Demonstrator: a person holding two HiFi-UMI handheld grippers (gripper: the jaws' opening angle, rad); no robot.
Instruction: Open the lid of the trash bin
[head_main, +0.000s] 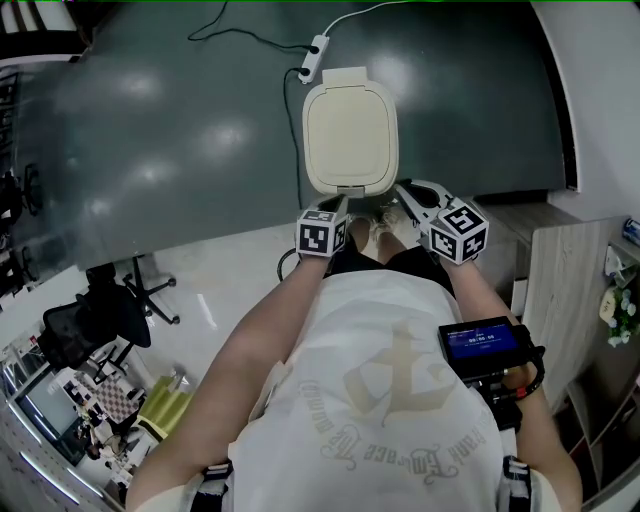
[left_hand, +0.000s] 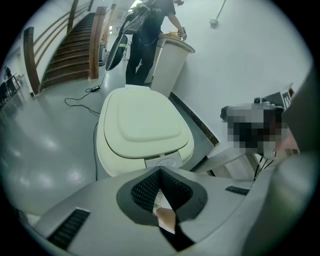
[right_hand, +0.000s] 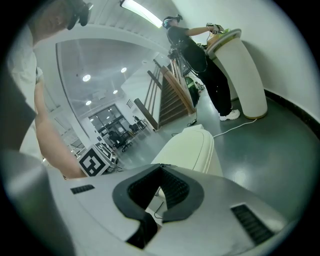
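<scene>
Directly in front of the person's shoes (head_main: 383, 232), on the grey floor (head_main: 170, 120), stands the trash bin (left_hand: 106, 159), its cream lid (head_main: 350, 132) lying flat and fully down. The front edge of the lid faces the person, and the hinge end points away.

Just short of that front edge, the left hand-held gripper (head_main: 341, 204) hangs near the bin's front left corner. In the left gripper view its jaws are clenched tip to tip with nothing between them, and the lid fills the view just beyond the tips. Whether the tips touch the bin cannot be told.

Near the bin's front right corner, the right hand-held gripper (head_main: 402, 190) angles in toward the lid. Its jaws are likewise pressed together and empty in the right gripper view, where the bin shows from the side, close beyond the tips. The marker cubes of both grippers sit on the person's side of the bin.

Beyond the bin's far end, a white power strip (head_main: 314, 55) lies on the floor, its cable running off past the bin. Well behind the bin, another person (left_hand: 147, 40) stands bent over a taller white bin (left_hand: 170, 67) against the wall, with a staircase (left_hand: 70, 50) to the left of them.
</scene>
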